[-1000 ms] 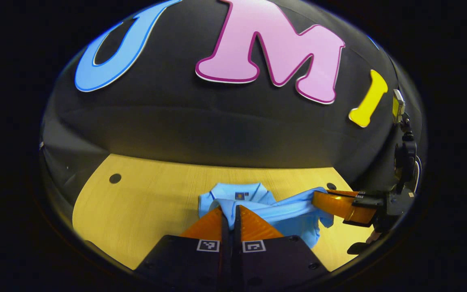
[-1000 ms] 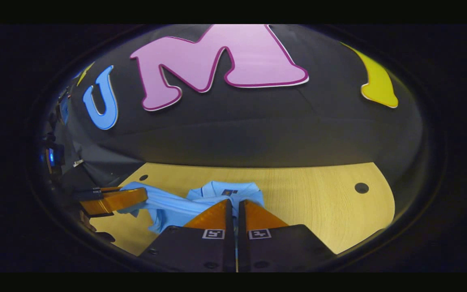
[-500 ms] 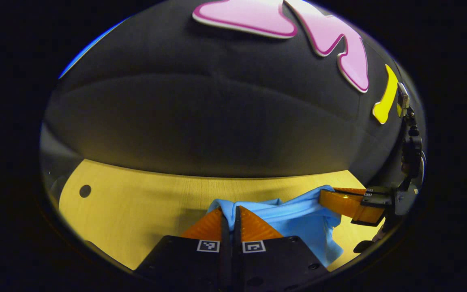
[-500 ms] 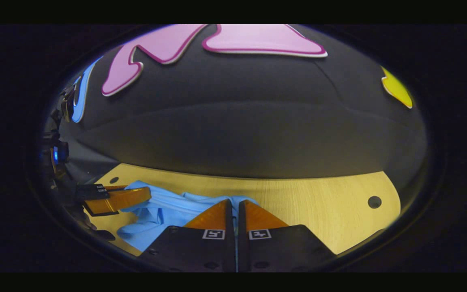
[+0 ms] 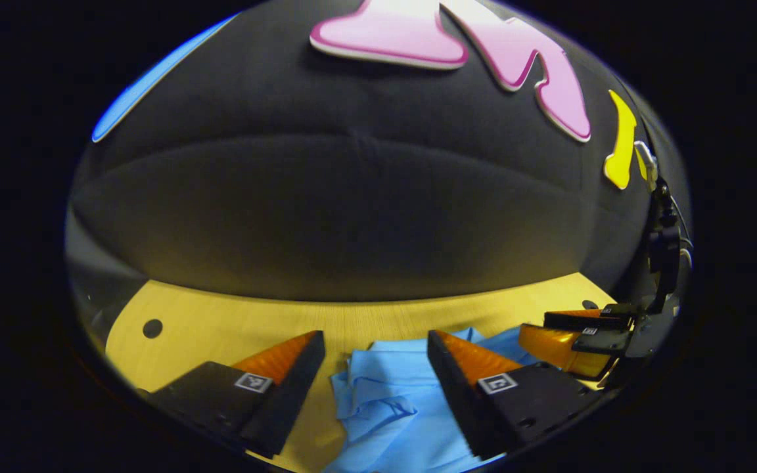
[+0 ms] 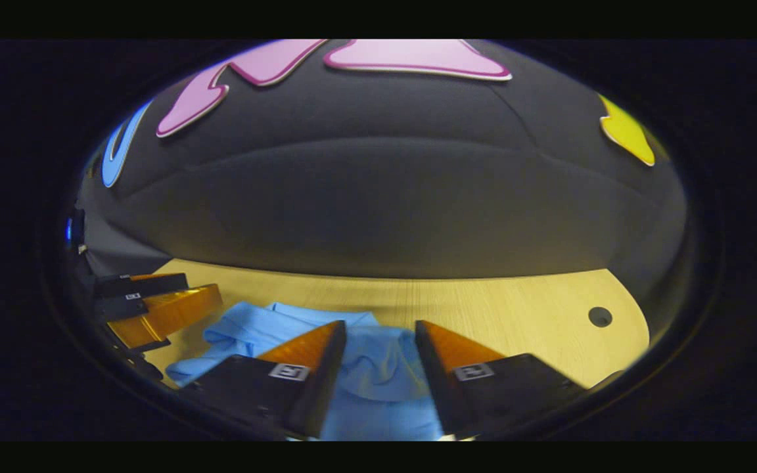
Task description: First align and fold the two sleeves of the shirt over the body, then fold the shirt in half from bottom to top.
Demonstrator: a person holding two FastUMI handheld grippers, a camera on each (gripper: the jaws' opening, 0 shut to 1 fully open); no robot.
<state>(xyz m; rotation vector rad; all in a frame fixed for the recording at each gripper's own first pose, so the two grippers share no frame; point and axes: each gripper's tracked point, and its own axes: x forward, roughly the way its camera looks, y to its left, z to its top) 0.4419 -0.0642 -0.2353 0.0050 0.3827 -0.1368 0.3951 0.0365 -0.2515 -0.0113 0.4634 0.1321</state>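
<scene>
No writing is showing on the light-blue shirt (image 5: pixel 385 401) lying on the worktop (image 5: pixel 221 322). The left gripper (image 5: pixel 373 358) and right gripper (image 6: pixel 378 341) are hovering spread above the shirt.

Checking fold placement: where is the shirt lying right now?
The shirt lies on the wooden table, under the open left gripper; in the right gripper view it lies under the open right gripper.
</scene>
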